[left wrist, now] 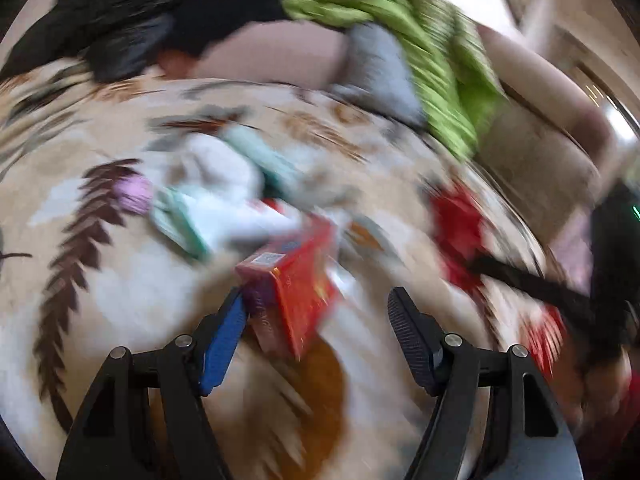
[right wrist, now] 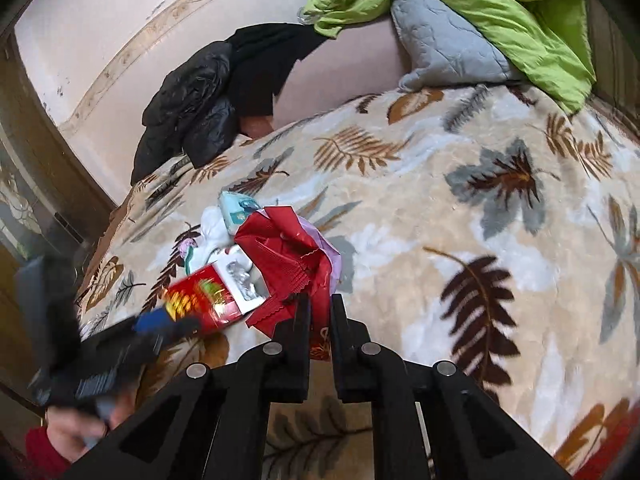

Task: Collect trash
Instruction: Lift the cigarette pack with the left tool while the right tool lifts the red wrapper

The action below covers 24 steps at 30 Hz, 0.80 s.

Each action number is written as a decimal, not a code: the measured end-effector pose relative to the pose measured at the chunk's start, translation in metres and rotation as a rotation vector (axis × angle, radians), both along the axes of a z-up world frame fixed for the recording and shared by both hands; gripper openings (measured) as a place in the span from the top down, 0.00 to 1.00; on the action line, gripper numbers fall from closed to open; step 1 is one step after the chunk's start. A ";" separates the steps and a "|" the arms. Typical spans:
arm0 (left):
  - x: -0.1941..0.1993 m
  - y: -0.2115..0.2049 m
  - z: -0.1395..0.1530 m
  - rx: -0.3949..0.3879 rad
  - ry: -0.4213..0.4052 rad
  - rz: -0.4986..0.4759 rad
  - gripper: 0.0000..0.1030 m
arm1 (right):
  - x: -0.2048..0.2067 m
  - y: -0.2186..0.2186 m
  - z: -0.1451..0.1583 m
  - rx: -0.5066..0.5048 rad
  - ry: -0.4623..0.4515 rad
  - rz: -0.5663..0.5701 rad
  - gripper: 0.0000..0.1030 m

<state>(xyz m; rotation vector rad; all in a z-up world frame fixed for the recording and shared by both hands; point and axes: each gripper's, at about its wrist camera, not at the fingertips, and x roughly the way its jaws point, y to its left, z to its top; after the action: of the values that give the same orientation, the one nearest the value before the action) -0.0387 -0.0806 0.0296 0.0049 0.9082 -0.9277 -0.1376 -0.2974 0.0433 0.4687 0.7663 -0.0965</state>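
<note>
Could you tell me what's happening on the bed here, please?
A person with a gripper in each hand is collecting trash from a leaf-patterned blanket. The right gripper is shut on a red wrapper at the edge of a small litter pile. The left gripper is open, its fingers either side of a red box, not yet gripping it.
</note>
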 end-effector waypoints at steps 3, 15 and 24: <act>-0.030 0.000 0.011 0.005 -0.062 -0.074 0.31 | -0.002 -0.004 -0.001 0.011 0.001 -0.017 0.91; -0.030 -0.033 0.002 0.085 -0.043 -0.037 0.27 | -0.010 -0.019 0.001 -0.053 0.007 -0.112 0.91; -0.031 -0.061 -0.024 0.282 -0.097 0.102 0.46 | -0.018 -0.021 0.005 -0.060 0.008 -0.136 0.91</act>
<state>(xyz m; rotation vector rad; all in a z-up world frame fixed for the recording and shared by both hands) -0.0700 -0.1419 0.0053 0.2412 0.9337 -0.6931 -0.1560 -0.3182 0.0482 0.4638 0.7370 -0.2478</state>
